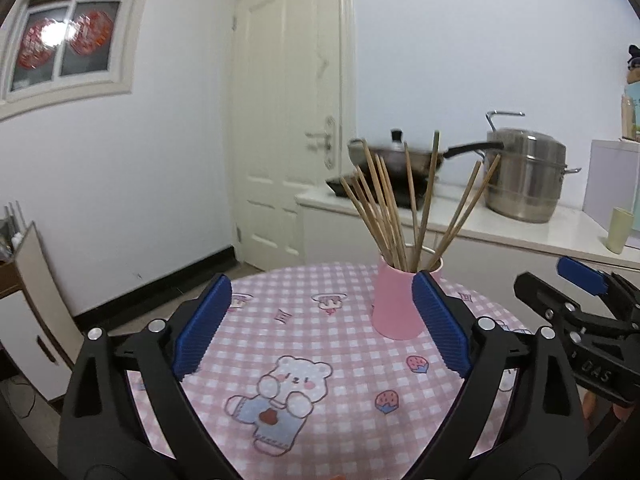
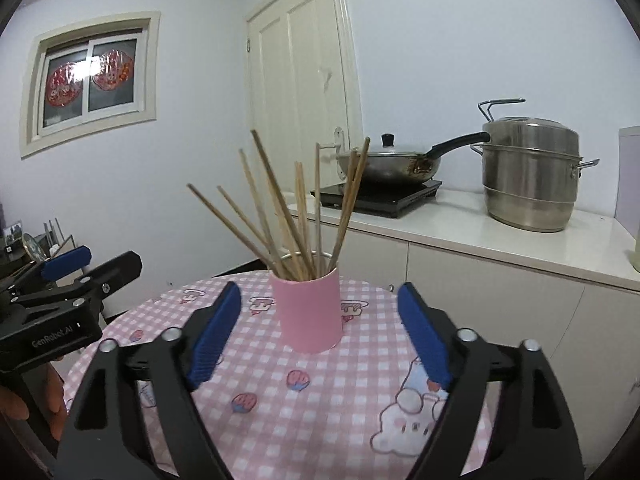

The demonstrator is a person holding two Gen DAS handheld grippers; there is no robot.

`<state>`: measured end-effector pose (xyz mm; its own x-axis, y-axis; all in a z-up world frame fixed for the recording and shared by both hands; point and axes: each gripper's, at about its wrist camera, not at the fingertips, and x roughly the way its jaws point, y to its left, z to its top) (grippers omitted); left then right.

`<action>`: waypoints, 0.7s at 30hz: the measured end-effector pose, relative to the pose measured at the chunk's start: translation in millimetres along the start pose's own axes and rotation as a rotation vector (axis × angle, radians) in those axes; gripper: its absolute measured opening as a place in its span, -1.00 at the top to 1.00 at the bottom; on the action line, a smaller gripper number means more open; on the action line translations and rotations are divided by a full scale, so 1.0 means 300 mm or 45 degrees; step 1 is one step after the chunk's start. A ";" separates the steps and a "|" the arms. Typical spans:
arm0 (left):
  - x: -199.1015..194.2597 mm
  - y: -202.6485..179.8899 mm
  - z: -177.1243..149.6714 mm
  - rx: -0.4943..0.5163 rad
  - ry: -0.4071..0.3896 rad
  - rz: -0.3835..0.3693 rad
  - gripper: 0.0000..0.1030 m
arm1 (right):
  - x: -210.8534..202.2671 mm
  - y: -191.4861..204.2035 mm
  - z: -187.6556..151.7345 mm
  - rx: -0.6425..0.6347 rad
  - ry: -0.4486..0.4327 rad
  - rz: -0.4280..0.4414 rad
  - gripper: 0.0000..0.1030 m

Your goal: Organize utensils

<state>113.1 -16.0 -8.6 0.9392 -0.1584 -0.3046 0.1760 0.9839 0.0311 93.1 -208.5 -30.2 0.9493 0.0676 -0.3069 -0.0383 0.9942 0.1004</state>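
Both grippers, left (image 1: 322, 326) & right (image 2: 320, 334), are being held w/ jaws wide open, nothing gripped. Pink cup (image 2: 309, 312) w/ chopsticks (image 2: 296, 216) is being kept upright on checkered counter (image 2: 320, 408), frame centre.

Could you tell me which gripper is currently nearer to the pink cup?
Roughly level. The left gripper sits before the pink cup, offset left; the right gripper faces it squarely. Both open, apart from it.
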 end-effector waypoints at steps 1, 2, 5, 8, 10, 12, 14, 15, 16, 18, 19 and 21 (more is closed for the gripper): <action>-0.018 0.003 -0.003 0.003 -0.008 0.012 -0.79 | -0.010 0.006 -0.001 -0.003 -0.004 0.000 -0.61; -0.035 0.003 -0.008 0.010 -0.012 0.025 -0.81 | -0.022 0.013 -0.003 -0.008 -0.013 -0.003 -0.63; -0.080 0.010 -0.019 0.011 -0.021 0.055 -0.82 | -0.064 0.030 -0.005 -0.019 -0.058 -0.023 -0.73; -0.125 0.012 -0.023 -0.011 -0.039 0.052 -0.83 | -0.099 0.048 -0.010 -0.031 -0.083 -0.031 -0.79; -0.144 0.015 -0.023 -0.017 -0.047 0.046 -0.84 | -0.122 0.057 -0.013 -0.041 -0.103 -0.046 -0.82; -0.163 0.016 -0.024 -0.015 -0.056 0.042 -0.85 | -0.147 0.065 -0.018 -0.053 -0.127 -0.065 -0.83; -0.175 0.017 -0.028 -0.021 -0.068 0.040 -0.85 | -0.160 0.072 -0.015 -0.062 -0.141 -0.068 -0.84; -0.178 0.017 -0.030 -0.024 -0.067 0.038 -0.85 | -0.165 0.073 -0.013 -0.061 -0.145 -0.059 -0.84; -0.182 0.017 -0.030 -0.025 -0.065 0.029 -0.85 | -0.174 0.080 -0.016 -0.061 -0.146 -0.056 -0.84; -0.193 0.016 -0.032 -0.019 -0.065 0.023 -0.86 | -0.178 0.086 -0.015 -0.065 -0.150 -0.048 -0.84; -0.198 0.014 -0.032 -0.015 -0.073 0.028 -0.86 | -0.181 0.090 -0.015 -0.070 -0.150 -0.048 -0.84; -0.210 0.013 -0.032 -0.012 -0.094 0.037 -0.86 | -0.188 0.094 -0.013 -0.075 -0.155 -0.045 -0.84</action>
<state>51.7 -1.4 1.5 0.9631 -0.1354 -0.2324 0.1462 0.9888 0.0297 37.2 -183.9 -13.7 0.9811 0.0250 -0.1920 -0.0187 0.9992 0.0345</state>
